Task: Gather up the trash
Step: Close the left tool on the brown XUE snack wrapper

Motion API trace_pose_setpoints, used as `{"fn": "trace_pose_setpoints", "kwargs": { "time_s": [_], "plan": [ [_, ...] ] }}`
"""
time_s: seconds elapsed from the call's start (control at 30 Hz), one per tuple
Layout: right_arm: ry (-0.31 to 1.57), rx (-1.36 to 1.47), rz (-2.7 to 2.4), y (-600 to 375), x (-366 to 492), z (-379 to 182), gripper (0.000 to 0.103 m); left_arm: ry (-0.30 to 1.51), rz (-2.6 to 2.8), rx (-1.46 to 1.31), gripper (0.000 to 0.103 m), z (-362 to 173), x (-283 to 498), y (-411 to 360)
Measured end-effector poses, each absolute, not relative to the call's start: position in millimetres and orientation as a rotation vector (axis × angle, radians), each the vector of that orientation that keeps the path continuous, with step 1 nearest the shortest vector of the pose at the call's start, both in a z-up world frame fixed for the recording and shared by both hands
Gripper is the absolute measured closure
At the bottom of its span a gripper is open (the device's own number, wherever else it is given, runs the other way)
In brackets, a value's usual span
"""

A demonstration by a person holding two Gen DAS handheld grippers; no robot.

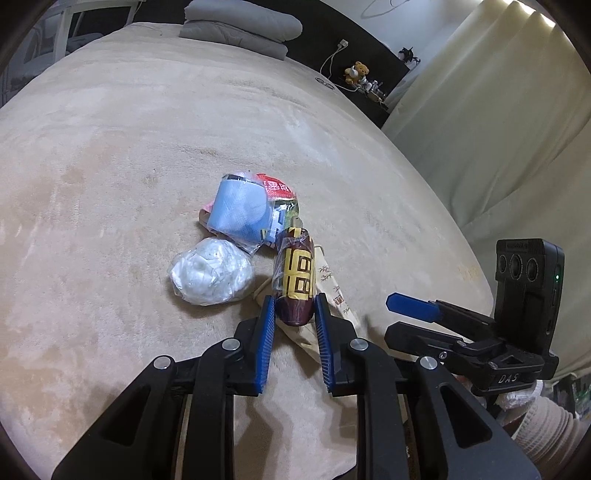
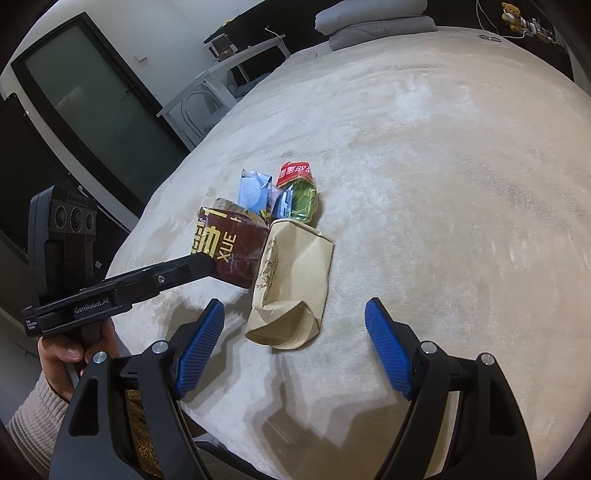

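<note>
Left gripper [image 1: 294, 308] clamped on maroon wrapper [image 1: 295, 280] atop bed [image 1: 110, 166]. Right gripper [image 2: 295, 325] fingers apart, poised over paper bag [image 2: 291, 280].

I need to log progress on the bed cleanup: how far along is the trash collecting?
Nothing looks collected yet. In hand: the left gripper is shut on the maroon wrapper. The right gripper is open and empty near the brown paper bag. The white plastic wad and blue packet still lie on the blanket.

Wrappers [image 1: 255, 206] heaped on bed [image 1: 110, 147], paper bag [image 2: 291, 280] nearest, pillows [image 1: 240, 26] behind
</note>
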State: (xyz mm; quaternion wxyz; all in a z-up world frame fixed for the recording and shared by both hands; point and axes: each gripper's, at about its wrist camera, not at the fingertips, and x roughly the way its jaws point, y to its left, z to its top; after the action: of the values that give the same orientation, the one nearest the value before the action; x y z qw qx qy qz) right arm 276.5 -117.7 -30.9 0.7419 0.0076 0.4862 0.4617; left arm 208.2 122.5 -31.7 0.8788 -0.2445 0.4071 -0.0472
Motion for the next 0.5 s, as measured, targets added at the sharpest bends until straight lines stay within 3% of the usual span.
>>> {"fn": "trace_pose_setpoints", "kwargs": {
  "time_s": [0.2, 0.33, 0.5],
  "plan": [
    [1.071, 0.026, 1.007, -119.6, 277.1, -32.0, 0.025, 0.892, -0.047, -0.522, 0.080, -43.8, 221.4, 128.5],
    [1.072, 0.029, 1.008, -121.5, 276.3, -31.6, 0.025, 0.904, -0.034, -0.544, 0.061, -48.5, 228.9, 132.5],
    [1.071, 0.030, 1.009, -122.7, 276.4, -30.6, 0.025, 0.892, -0.032, -0.525, 0.063, -47.7, 235.3, 128.6]
  ]
}}
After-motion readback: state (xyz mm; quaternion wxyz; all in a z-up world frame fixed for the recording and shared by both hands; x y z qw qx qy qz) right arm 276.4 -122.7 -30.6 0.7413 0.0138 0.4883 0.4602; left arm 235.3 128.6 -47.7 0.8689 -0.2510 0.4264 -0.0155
